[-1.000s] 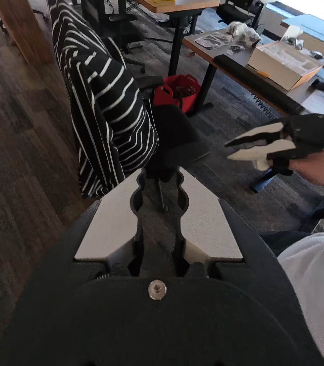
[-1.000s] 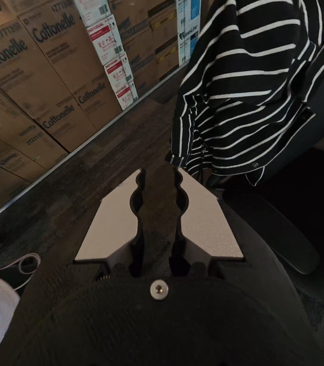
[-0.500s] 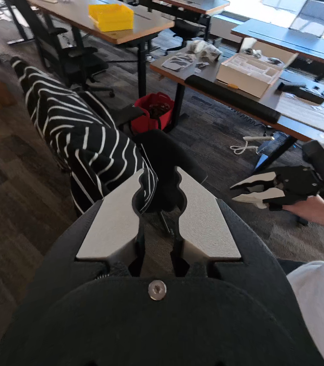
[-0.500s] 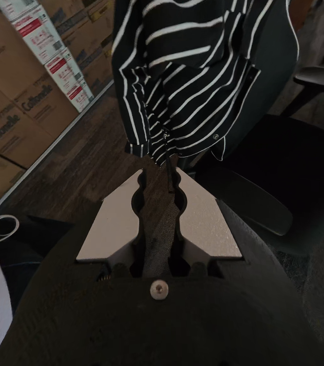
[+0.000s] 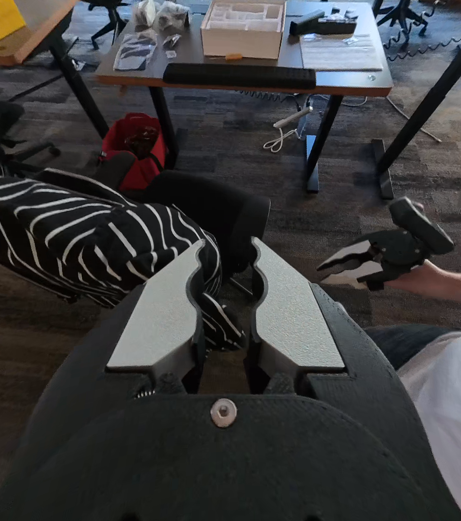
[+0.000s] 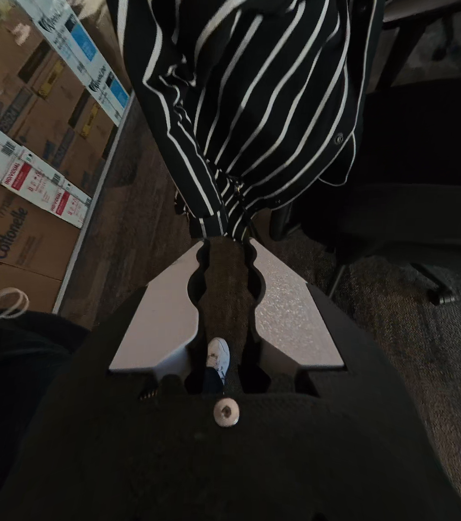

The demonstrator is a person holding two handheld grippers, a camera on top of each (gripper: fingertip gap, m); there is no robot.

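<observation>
1. Hanging over a black office chair (image 5: 209, 208), a black shirt with white stripes (image 5: 82, 242) has a fold lying between the spread fingers of the left gripper (image 5: 227, 248), unclamped.
2. The right gripper (image 6: 225, 243) is released, its tips just below the shirt's hem.
3. On the desk (image 5: 336, 81) an open white box (image 5: 242, 31) shows moulded compartments; what they hold is unclear.
4. A red bag (image 5: 139, 152) below holds something dark.
5. Cardboard cartons (image 6: 26, 141) stack along the wall.

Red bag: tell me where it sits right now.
In the left wrist view the red bag sits on the floor upper left, against the desk leg, just beyond the chair.
</observation>
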